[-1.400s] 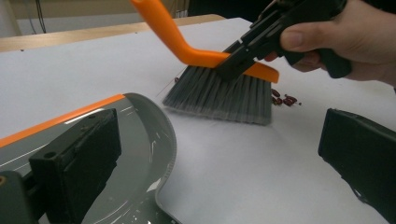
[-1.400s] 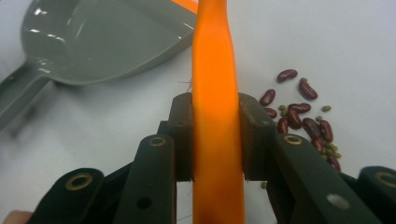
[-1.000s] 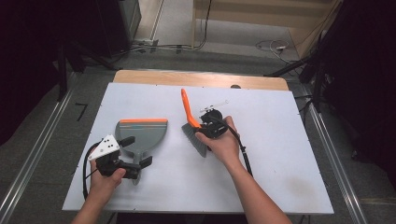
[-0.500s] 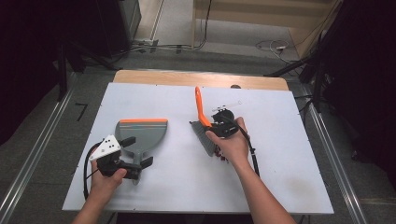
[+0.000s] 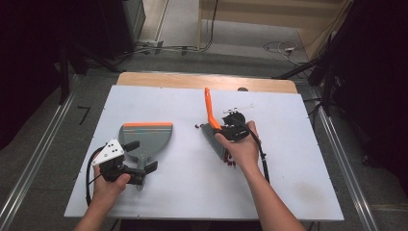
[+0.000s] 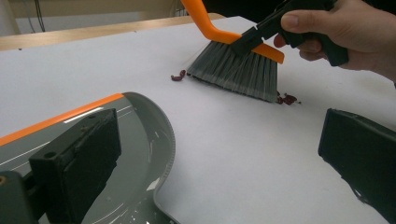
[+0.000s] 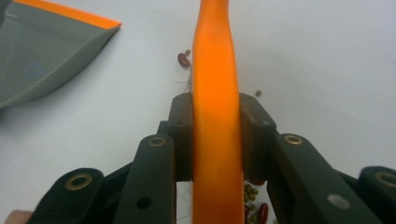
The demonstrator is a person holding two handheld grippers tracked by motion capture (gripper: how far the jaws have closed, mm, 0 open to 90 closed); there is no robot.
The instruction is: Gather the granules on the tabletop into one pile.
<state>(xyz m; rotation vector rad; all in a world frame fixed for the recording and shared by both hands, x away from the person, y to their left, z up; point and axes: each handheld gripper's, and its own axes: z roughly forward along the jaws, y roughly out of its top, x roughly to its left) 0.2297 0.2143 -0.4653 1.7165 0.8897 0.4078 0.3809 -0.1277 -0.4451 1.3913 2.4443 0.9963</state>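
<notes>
Mid-sweep: your right gripper (image 5: 230,129) jaws clamp the brush (image 5: 210,120); left gripper (image 5: 134,166) jaws stand apart beside the dustpan (image 5: 146,139). Next, push the beans (image 6: 178,76) toward it.

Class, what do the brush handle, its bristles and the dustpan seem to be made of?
Brush handle: probably moulded plastic, smooth, glossy orange. Bristles: likely synthetic fibre, fine grey strands. Dustpan: apparently hard grey plastic, with light glinting off its surface and an orange lip that could be rubber.
</notes>
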